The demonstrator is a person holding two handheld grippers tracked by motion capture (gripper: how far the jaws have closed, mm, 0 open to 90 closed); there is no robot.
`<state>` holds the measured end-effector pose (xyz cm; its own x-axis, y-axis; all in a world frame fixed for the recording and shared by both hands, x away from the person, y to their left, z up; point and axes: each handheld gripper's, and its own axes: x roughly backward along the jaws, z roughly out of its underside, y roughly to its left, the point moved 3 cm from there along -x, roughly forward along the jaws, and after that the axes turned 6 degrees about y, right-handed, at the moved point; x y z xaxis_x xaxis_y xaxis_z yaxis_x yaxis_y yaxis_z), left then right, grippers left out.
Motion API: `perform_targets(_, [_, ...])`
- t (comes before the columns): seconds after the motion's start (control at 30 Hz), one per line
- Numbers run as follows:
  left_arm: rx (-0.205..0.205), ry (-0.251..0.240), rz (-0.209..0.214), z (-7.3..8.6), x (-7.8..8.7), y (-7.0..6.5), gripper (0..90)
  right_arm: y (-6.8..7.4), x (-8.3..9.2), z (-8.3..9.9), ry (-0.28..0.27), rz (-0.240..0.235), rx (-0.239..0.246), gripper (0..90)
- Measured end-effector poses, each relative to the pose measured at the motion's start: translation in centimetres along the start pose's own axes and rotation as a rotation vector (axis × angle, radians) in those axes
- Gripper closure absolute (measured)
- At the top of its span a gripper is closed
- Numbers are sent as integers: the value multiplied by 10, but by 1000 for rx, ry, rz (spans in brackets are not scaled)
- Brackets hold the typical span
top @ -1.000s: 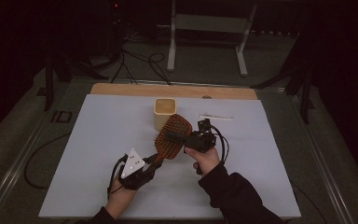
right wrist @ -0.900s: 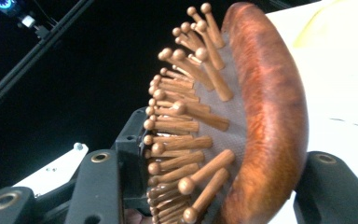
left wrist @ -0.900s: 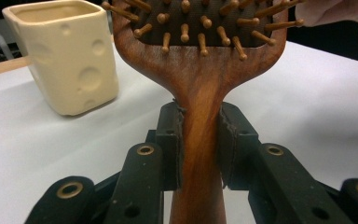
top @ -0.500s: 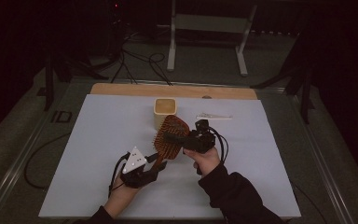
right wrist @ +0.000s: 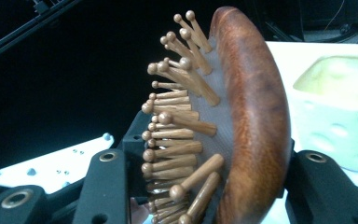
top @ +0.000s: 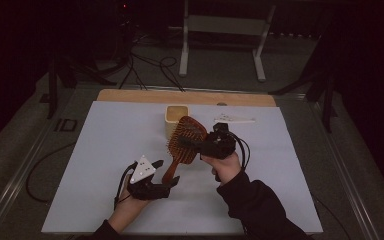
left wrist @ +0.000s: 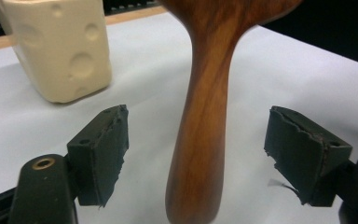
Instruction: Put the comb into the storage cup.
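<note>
A wooden hairbrush with wooden pins is held tilted above the white table, head up, handle slanting down to the left. My right gripper is shut on the brush head, one jaw among the pins and one on the wooden back. My left gripper is open. Its jaws have just been opening, and the handle stands between the pads without touching either.
A cream dimpled holder stands just behind the brush, close to its head. A small white flat part lies at the back right. The white mat ends at a wooden strip along the far edge.
The left jaws have opened off the brush handle. The right gripper has lifted the brush head a little, so the brush stands steeper.
</note>
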<state>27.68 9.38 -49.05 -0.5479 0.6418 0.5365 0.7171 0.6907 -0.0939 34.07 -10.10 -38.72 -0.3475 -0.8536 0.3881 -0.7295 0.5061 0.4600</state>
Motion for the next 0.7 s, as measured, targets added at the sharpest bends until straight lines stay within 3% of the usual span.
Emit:
perform_targets(0.03, [-2,24,19,0,-1,1,165,0,1,-1,-2,6,6,506])
perform_targets(0.2, [-8,36,36,2,2,4,91,0,8,-8,-9,24,23,504])
perform_targets(0.37, [17,61,67,3,5,11,15,0,15,-17,-29,44,47,504])
perform_targets(0.5, [25,56,72,6,8,13,0,-1,20,-25,-47,60,70,504])
perform_targets(0.7, [-6,61,61,14,15,16,0,-1,22,-39,-64,74,99,505])
